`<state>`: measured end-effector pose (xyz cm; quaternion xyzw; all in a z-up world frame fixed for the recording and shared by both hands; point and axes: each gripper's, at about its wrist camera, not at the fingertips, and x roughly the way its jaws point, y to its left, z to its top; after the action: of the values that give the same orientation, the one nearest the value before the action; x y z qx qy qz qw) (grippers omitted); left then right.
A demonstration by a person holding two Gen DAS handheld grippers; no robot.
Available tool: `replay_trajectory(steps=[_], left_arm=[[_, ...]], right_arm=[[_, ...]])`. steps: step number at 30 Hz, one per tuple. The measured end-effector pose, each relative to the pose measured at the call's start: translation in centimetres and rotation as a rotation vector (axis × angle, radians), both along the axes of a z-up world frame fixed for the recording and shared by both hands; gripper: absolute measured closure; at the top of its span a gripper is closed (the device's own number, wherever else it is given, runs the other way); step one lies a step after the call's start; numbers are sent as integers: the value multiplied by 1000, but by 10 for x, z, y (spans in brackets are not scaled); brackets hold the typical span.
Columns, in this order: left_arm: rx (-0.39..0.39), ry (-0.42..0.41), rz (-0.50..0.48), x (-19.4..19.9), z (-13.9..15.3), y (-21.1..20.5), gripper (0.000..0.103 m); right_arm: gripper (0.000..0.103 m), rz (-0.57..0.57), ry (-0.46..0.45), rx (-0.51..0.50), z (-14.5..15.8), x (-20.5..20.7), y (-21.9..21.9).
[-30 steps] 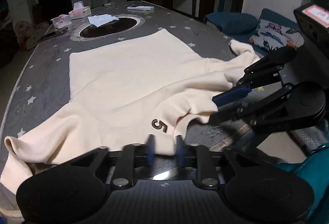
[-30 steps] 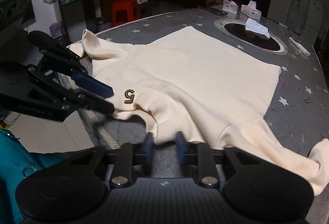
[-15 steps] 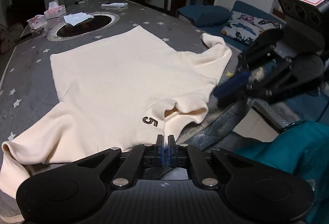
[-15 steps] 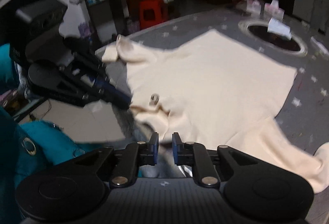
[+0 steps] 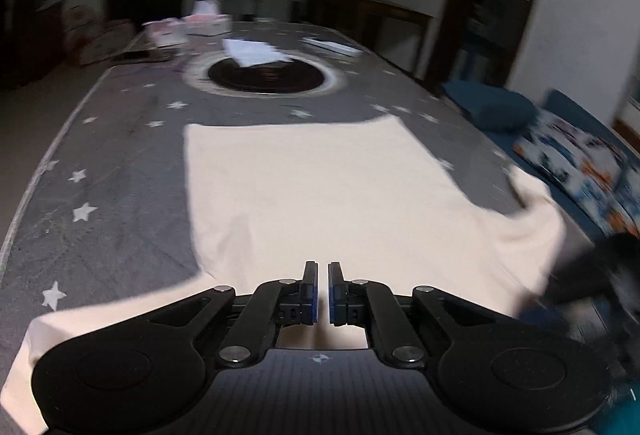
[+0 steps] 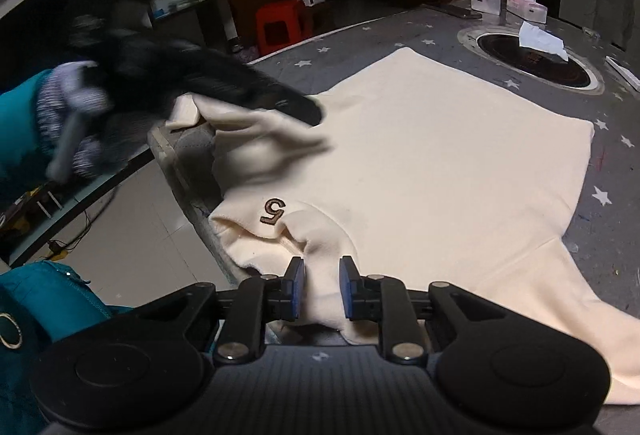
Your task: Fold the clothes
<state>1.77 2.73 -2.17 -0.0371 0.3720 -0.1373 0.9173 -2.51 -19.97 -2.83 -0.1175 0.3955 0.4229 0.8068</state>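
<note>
On the starred grey table (image 5: 120,163) a cream shirt (image 5: 312,187) is spread flat, with its hem toward the far side and its collar at the near edge. At the left of the left wrist view a sleeve (image 5: 104,315) is seen trailing over the near left part of the table. Beyond the hem, a dark round inset (image 5: 266,75) with white paper (image 5: 254,51) on it and tissue boxes (image 5: 200,23) stand well apart from the cloth.

The left gripper (image 5: 323,293) is held over the near edge of the shirt with only a narrow slit between its pads; whether cloth is pinched there cannot be told from its own view. In the right wrist view it appears as a dark blur at the left, beside a raised fold of cloth (image 6: 256,131), so it is judged to be lifting the shoulder or sleeve on that side.

Further right, the right gripper (image 6: 322,289) is set part open, and a hump of collar cloth stands between its pads beside the embroidered 5 (image 6: 273,212). No firm pinch is shown.

The step in hand is judged to be the taking of grips at the near edge, before the first fold. Next, the right pads would have to be closed on the collar cloth, and both grips carried together toward the far hem.
</note>
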Motion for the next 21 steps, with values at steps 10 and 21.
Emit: replay_trajectory(steps=[10, 21], left_arm=[[-26, 59, 118, 29, -21, 34, 97], [-8, 59, 114, 32, -21, 31, 97]], right_arm=[[79, -366, -74, 34, 14, 26, -83], [62, -867, -140, -82, 0, 87, -199]])
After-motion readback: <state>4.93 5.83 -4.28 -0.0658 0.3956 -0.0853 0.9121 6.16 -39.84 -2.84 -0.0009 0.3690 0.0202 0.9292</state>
